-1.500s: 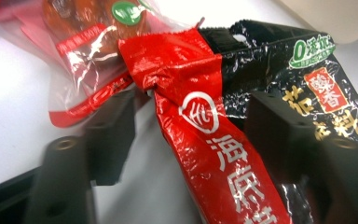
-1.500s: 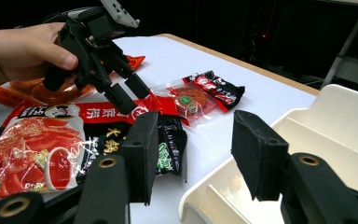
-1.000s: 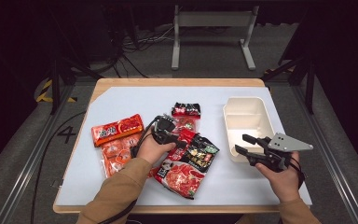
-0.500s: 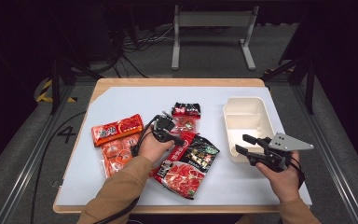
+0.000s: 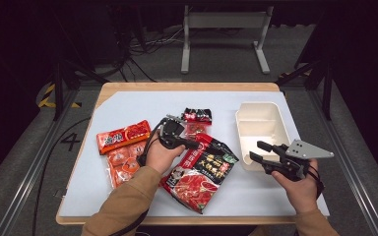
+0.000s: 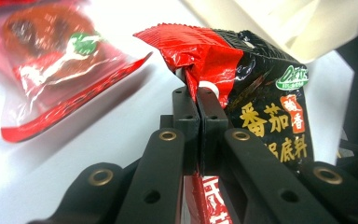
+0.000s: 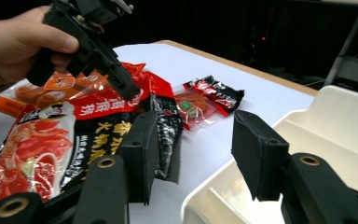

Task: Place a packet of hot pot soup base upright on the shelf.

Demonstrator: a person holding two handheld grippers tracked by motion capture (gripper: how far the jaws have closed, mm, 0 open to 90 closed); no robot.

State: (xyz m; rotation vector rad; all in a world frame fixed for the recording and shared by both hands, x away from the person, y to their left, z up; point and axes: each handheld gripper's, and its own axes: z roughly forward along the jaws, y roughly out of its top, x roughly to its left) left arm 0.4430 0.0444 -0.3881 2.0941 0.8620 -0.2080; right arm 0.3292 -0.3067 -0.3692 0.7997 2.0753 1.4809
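High view: my left gripper point(image 5: 189, 144) sits at the top edge of the big pouch point(image 5: 202, 169), mid-table, but my hand point(image 5: 160, 156) and the gripper body cover the jaw tips, so the grip itself is hard to read from here. The pouch's lower left edge runs under my sleeve. Right gripper point(image 5: 256, 151) hovers at the near end of the white tray point(image 5: 260, 129), jaws apart, nothing between them; its grey plate hides part of my right hand point(image 5: 298, 184). A small packet point(image 5: 197, 118) lies just beyond the pouch, and orange packets point(image 5: 123, 147) lie left, partly under my forearm. Left gripper view: the jaws have just been closing and are now clamped tight on the pouch's point(image 6: 242, 93) crinkled red top edge, which stands between them; the lower pouch is cut off behind the jaws. A clear packet point(image 6: 60, 60) is blurred at upper left, and the tray's point(image 6: 279, 23) corner is cropped at the top. Right gripper view: my own jaws stand open and empty over the tray point(image 7: 326, 140) rim, blocking part of the pouch point(image 7: 74, 135). The left gripper point(image 7: 133, 95) pinches the pouch's edge farther off; the tips are too dark to make out. Small packet point(image 7: 209, 100) lies beyond.
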